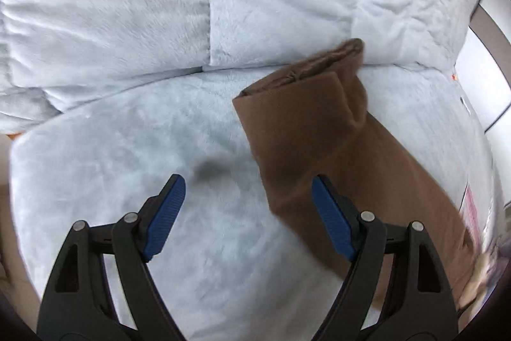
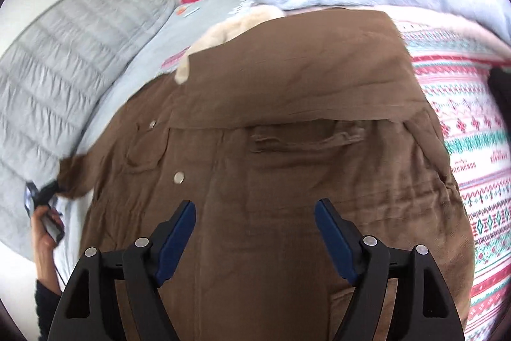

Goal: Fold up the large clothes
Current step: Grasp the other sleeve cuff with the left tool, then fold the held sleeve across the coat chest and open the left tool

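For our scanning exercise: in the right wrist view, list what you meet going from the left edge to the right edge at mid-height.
Grey quilted bedding → brown coat → patterned pink-and-green blanket.

A brown coat (image 2: pixel 271 149) of matt woven cloth, finely creased, with small shiny metal snaps (image 2: pixel 179 177) and a cream fleecy lining (image 2: pixel 220 34). It lies on a pale blue blanket (image 1: pixel 159 165) — plush, soft-napped. Beside it, a grey quilted cover (image 2: pixel 70 69) — puckered, faintly sheened.
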The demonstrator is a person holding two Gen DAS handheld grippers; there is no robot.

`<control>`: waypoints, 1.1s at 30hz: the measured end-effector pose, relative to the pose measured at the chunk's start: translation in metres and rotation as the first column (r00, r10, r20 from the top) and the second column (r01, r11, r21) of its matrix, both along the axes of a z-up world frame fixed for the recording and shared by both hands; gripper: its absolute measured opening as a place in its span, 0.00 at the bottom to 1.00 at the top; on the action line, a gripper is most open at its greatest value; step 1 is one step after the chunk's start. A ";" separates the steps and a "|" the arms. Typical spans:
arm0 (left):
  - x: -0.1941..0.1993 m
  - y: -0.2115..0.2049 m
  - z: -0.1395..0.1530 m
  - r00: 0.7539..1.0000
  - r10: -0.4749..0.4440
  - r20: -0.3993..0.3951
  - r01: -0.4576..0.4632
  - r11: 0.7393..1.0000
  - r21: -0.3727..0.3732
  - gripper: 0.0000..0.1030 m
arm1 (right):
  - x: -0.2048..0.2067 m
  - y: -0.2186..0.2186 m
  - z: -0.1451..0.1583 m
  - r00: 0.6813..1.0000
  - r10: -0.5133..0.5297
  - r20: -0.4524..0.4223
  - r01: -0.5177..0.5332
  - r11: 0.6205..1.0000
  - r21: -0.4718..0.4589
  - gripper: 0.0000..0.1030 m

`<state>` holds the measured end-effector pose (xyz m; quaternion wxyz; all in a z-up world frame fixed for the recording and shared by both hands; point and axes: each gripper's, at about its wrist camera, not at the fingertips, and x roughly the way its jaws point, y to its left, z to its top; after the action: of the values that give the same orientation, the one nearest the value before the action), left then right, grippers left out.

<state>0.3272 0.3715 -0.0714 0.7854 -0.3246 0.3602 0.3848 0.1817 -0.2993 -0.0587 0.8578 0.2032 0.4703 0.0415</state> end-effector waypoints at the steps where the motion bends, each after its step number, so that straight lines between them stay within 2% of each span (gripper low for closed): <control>1: 0.001 0.002 -0.002 0.999 0.011 0.031 -0.011 1.000 -0.006 0.75 | -0.001 -0.006 -0.002 1.000 -0.011 -0.004 0.011 1.000 0.022 0.76; 2: 0.005 0.003 -0.005 0.999 0.018 0.048 -0.017 1.000 -0.009 0.71 | 0.000 -0.008 -0.004 1.000 -0.015 -0.008 0.015 0.999 0.033 0.76; 3: 0.009 0.002 -0.007 0.999 0.015 0.052 -0.014 1.000 -0.007 0.60 | -0.001 -0.011 -0.005 1.000 -0.017 -0.015 0.018 0.999 0.044 0.76; 6: 0.023 -0.007 -0.011 0.997 -0.047 0.053 0.046 0.999 0.024 0.06 | -0.003 -0.018 -0.003 1.000 -0.023 -0.017 0.024 0.998 0.057 0.76; 8: 0.028 -0.016 -0.005 0.998 -0.054 0.043 0.051 0.996 0.076 0.05 | -0.004 -0.020 -0.001 1.000 -0.026 -0.009 0.027 0.997 0.068 0.76; 10: 0.022 -0.023 0.008 0.992 -0.066 0.109 0.055 0.994 0.098 0.05 | -0.006 -0.023 0.000 0.999 -0.034 -0.006 0.034 0.997 0.069 0.76; 13: 0.017 -0.044 0.049 0.972 -0.123 0.199 0.097 0.986 0.135 0.05 | -0.007 -0.030 0.003 0.999 -0.050 0.004 0.050 0.995 0.086 0.76; 17: 0.021 -0.083 0.112 0.934 -0.234 0.272 0.182 0.962 0.202 0.05 | -0.012 -0.045 0.006 0.997 -0.081 0.006 0.079 0.990 0.121 0.76; 20: 0.020 -0.124 0.156 0.895 -0.325 0.307 0.238 0.927 0.289 0.05 | -0.015 -0.058 0.005 0.994 -0.111 -0.011 0.112 0.986 0.125 0.76; 22: 0.021 -0.156 0.178 0.862 -0.395 0.317 0.286 0.896 0.338 0.05 | -0.017 -0.068 0.003 0.991 -0.128 -0.024 0.130 0.980 0.152 0.76; 26: 0.030 -0.225 0.207 0.762 -0.543 0.353 0.406 0.825 0.393 0.05 | -0.019 -0.081 -0.003 0.984 -0.167 -0.056 0.173 0.977 0.123 0.76; 27: 0.043 -0.249 0.210 0.725 -0.591 0.353 0.452 0.795 0.403 0.05 | -0.018 -0.081 -0.005 0.984 -0.165 -0.071 0.173 0.978 0.119 0.76; 29: 0.045 -0.294 0.215 0.662 -0.670 0.338 0.522 0.734 0.434 0.05 | -0.019 -0.086 -0.010 0.981 -0.165 -0.099 0.178 0.972 0.151 0.76; 30: 0.052 -0.309 0.217 0.637 -0.699 0.327 0.546 0.707 0.448 0.05 | -0.020 -0.090 -0.011 0.980 -0.168 -0.107 0.185 0.967 0.174 0.76; 33: 0.056 -0.384 0.214 0.536 -0.800 0.268 0.635 0.592 0.496 0.05 | -0.025 -0.103 -0.012 0.973 -0.195 -0.122 0.218 0.951 0.219 0.76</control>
<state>0.3830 -0.0124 0.1423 0.9779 -0.0853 0.1906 -0.0131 0.1565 -0.4025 -0.0704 0.8035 0.3516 0.4804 -0.0043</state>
